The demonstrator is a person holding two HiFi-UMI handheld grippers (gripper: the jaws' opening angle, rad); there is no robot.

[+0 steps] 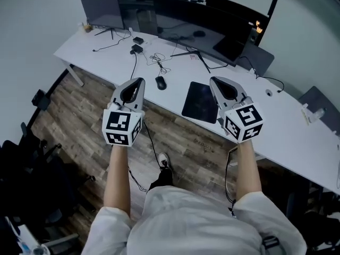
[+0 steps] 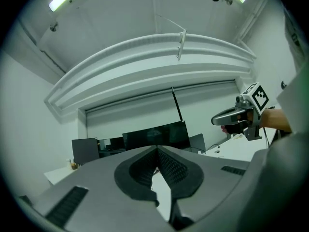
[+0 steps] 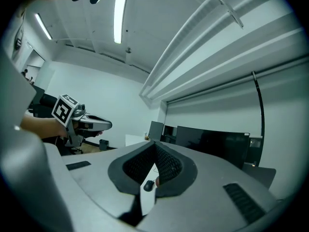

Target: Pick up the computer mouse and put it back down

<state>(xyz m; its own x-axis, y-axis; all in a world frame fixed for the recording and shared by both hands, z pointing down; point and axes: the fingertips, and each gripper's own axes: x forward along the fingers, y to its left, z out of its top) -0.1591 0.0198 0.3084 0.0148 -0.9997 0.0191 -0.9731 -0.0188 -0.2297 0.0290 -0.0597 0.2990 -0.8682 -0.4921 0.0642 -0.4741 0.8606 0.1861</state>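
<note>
Left hand-held gripper and right hand-held gripper both closed on nothing, at near edge of the desk.
The mouse lies on the desk between them, nearer the left tip, touching neither. Head view gives that layout; right gripper view alone sights the mouse low under its shut jaws.

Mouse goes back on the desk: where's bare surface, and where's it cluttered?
Bare: desk strip between mouse and black mat, plus the wide stretch right of the mat. Crowded: cables behind the mouse, monitors along the back.
</note>
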